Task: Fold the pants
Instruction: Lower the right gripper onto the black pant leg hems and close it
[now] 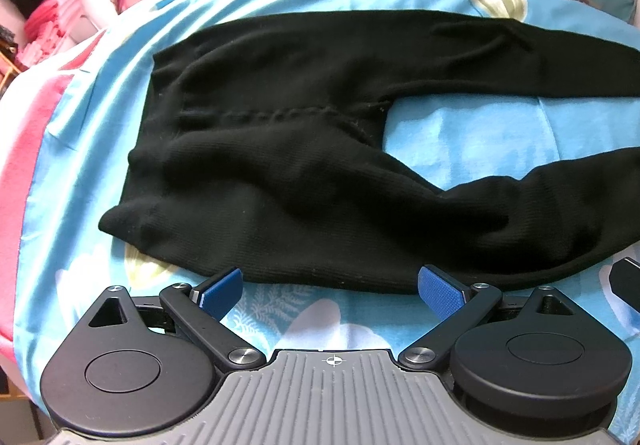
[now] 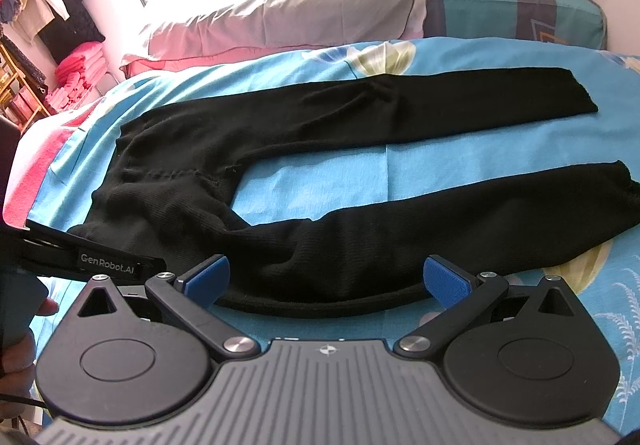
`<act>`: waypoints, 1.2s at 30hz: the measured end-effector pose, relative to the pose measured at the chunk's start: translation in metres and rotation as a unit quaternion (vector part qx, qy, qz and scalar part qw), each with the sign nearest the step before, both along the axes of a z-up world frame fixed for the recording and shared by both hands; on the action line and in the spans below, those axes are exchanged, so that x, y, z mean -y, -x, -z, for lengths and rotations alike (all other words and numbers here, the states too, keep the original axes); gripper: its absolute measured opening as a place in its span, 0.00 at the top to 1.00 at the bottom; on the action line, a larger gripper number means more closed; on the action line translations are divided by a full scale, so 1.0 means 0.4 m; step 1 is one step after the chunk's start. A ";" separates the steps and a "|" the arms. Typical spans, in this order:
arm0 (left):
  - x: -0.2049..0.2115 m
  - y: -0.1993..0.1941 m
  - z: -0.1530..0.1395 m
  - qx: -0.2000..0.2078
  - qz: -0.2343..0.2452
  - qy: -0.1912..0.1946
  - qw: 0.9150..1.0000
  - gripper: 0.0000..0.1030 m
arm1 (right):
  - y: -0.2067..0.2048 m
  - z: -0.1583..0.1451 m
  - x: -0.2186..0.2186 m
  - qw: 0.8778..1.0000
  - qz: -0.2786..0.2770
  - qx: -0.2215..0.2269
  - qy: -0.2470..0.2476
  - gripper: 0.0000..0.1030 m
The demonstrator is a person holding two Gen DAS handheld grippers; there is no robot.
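Black knit pants (image 1: 304, 165) lie flat on a blue floral bedsheet (image 1: 460, 133), waistband to the left and both legs spread apart to the right. My left gripper (image 1: 330, 291) is open, its blue pads at the near edge of the hip part, touching nothing. In the right wrist view the pants (image 2: 320, 245) show whole. My right gripper (image 2: 326, 277) is open, its blue pads either side of the near leg's edge. The left gripper's body (image 2: 80, 257) shows at the left of the right wrist view.
The bed's left edge with a pink cover (image 1: 24, 165) is near the waistband. A pillow (image 2: 280, 13) and a folded blue blanket (image 2: 512, 1) lie at the far side. Stacked pink and red cloths (image 2: 80, 73) and hanging clothes (image 2: 44, 1) stand beyond the bed at left.
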State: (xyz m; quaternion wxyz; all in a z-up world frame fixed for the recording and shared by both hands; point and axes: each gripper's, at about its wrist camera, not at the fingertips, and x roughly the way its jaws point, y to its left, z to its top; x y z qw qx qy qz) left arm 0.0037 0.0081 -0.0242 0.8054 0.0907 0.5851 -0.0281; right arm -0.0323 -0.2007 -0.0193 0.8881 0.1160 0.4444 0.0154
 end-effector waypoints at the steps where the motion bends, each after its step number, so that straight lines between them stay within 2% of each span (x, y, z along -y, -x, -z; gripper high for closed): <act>1: 0.000 -0.002 0.002 -0.001 0.000 -0.001 1.000 0.00 | -0.001 0.002 0.001 1.000 0.001 -0.001 -0.001 0.00; 8: -0.002 -0.018 0.019 -0.003 0.002 -0.003 1.000 0.00 | -0.012 0.016 0.015 1.000 0.006 -0.007 -0.011 0.00; 12: -0.052 -0.063 0.038 0.011 -0.026 0.001 1.000 0.00 | -0.020 0.060 0.080 0.997 0.040 -0.029 -0.062 0.01; 14: -0.097 -0.103 0.058 0.021 -0.054 -0.009 0.998 0.00 | -0.019 0.097 0.139 0.993 0.075 -0.045 -0.079 0.08; 16: -0.143 -0.138 0.079 0.023 -0.082 -0.024 0.996 0.00 | -0.010 0.125 0.202 0.990 0.105 -0.048 -0.084 0.25; 19: -0.214 -0.177 0.117 0.019 -0.118 -0.022 0.993 0.00 | 0.000 0.151 0.330 0.980 0.179 -0.047 -0.071 0.44; 21: -0.249 -0.193 0.154 0.002 -0.135 -0.028 0.990 0.00 | 0.003 0.163 0.411 0.966 0.246 -0.037 -0.069 0.44; 23: -0.275 -0.195 0.192 -0.019 -0.146 -0.015 0.989 0.00 | 0.005 0.180 0.497 0.943 0.325 -0.027 -0.072 0.36; 24: -0.282 -0.191 0.204 -0.023 -0.150 -0.012 0.988 0.00 | 0.004 0.190 0.525 0.933 0.351 -0.023 -0.072 0.28; 25: -0.287 -0.183 0.207 -0.016 -0.151 -0.008 0.988 0.00 | -0.003 0.203 0.553 0.925 0.373 -0.021 -0.072 0.25; 28: -0.292 -0.177 0.210 -0.010 -0.154 -0.009 0.988 0.00 | -0.028 0.233 0.586 0.919 0.390 -0.010 -0.063 0.20; 30: -0.293 -0.179 0.211 -0.013 -0.159 -0.010 0.987 0.00 | -0.040 0.239 0.588 0.918 0.393 0.003 -0.052 0.16; 32: -0.293 -0.183 0.212 -0.016 -0.159 -0.015 0.987 0.00 | -0.052 0.245 0.595 0.920 0.389 0.019 -0.039 0.16; 33: -0.292 -0.186 0.212 -0.016 -0.159 -0.017 0.987 0.00 | -0.059 0.248 0.597 0.921 0.387 0.023 -0.036 0.20; 35: -0.287 -0.191 0.214 -0.016 -0.160 -0.022 0.987 0.00 | -0.076 0.255 0.604 0.922 0.386 0.030 -0.022 0.38; 36: -0.288 -0.191 0.213 -0.014 -0.162 -0.024 0.986 0.00 | -0.078 0.255 0.605 0.922 0.385 0.030 -0.015 0.56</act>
